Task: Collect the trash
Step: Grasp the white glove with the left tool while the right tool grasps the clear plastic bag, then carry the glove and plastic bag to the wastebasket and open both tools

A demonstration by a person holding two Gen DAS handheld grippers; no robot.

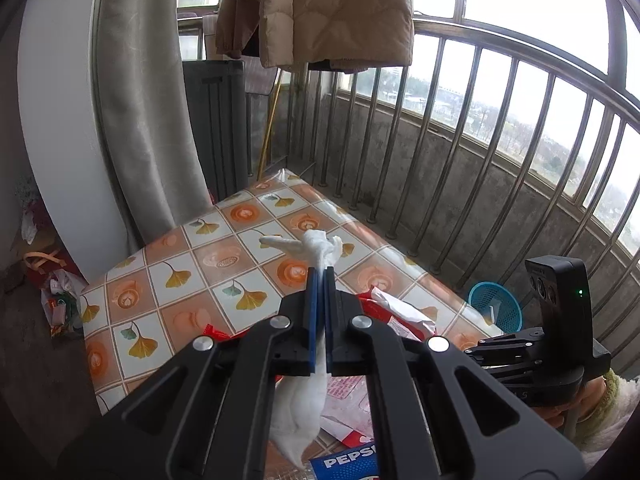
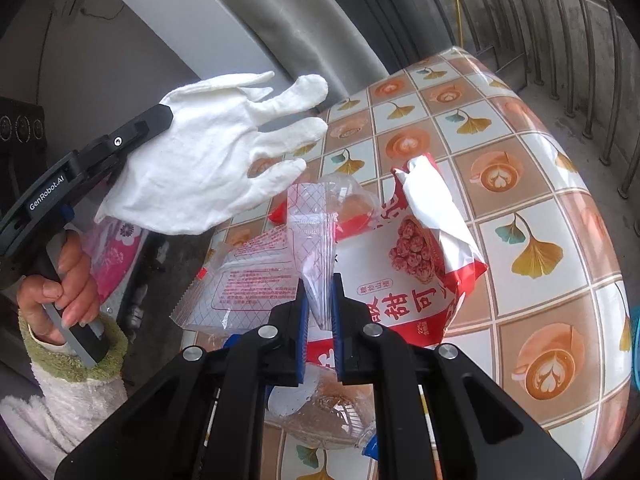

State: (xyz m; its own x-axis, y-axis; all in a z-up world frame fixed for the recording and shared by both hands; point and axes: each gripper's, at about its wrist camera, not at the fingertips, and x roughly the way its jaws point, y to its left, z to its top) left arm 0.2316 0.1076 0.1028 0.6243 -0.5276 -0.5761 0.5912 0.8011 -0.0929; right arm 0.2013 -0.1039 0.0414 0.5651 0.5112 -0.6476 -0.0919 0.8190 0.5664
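Your counter (image 2: 532,208), tiled in coffee cups and ginkgo leaves, fills the right half of the right wrist view. At centre frame lies the red-and-white snack bag (image 2: 416,256), a clear plastic wrapper (image 2: 320,240) draped over its left edge. Upper left, your left tongs (image 1: 319,276) are clamped tight on a white glove (image 2: 208,160), lifted clear of the counter. Bottom centre, your right tongs (image 2: 319,284) are pinched on that clear wrapper's lower corner.
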